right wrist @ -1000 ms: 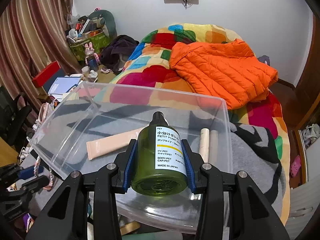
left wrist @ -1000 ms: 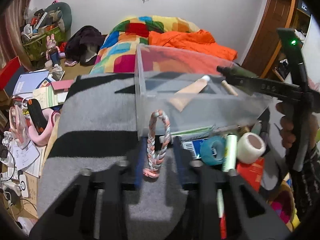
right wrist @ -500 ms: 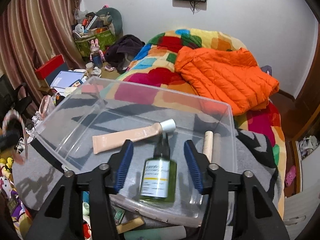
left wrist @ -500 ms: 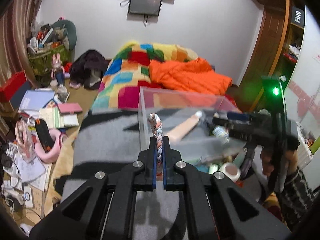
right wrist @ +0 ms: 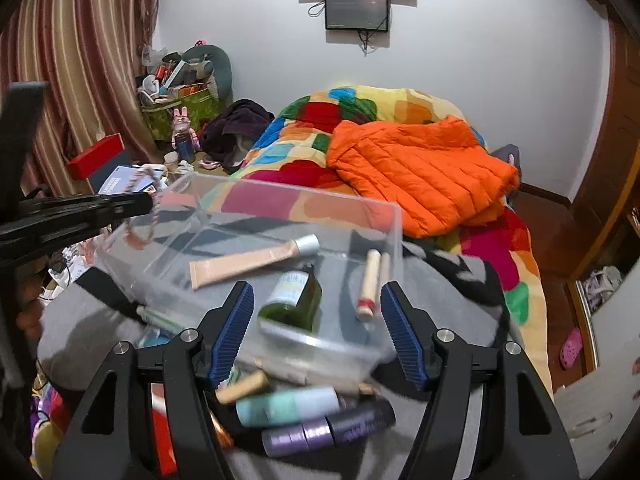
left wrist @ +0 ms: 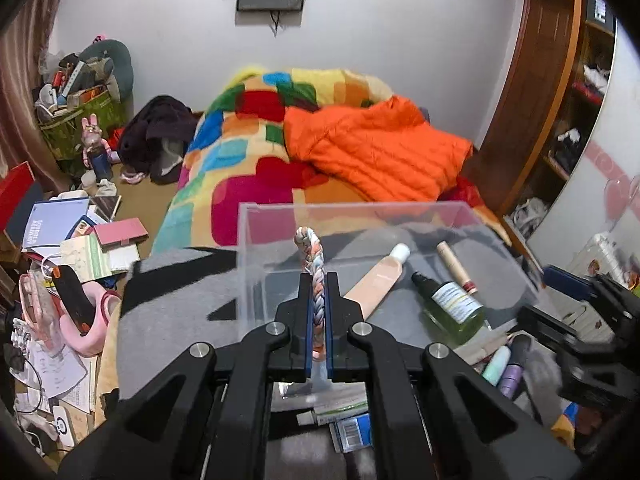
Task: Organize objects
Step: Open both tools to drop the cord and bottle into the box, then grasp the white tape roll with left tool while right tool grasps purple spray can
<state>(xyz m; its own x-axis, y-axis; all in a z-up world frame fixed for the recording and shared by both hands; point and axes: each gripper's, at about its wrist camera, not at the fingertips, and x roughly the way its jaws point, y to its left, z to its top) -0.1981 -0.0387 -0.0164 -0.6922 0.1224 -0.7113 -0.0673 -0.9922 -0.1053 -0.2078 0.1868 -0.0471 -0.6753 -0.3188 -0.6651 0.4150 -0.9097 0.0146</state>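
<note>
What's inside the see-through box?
Inside the clear box lie a peach tube, a green bottle and a thin beige stick. Nothing else shows inside, though blur could hide something small.

A braided cord loop (left wrist: 314, 276) in pink, white and grey is standing upright at the centre of the left wrist frame, its rounded top rising in front of the near wall of a clear plastic box (left wrist: 248, 248). Inside the box, right of centre, three things are lying on its floor: a peach tube (left wrist: 380, 280) with a white cap, slanting; a green pump bottle (left wrist: 450, 308) with a white label, on its side; and a slim beige stick (left wrist: 456, 266) beyond it.
</note>
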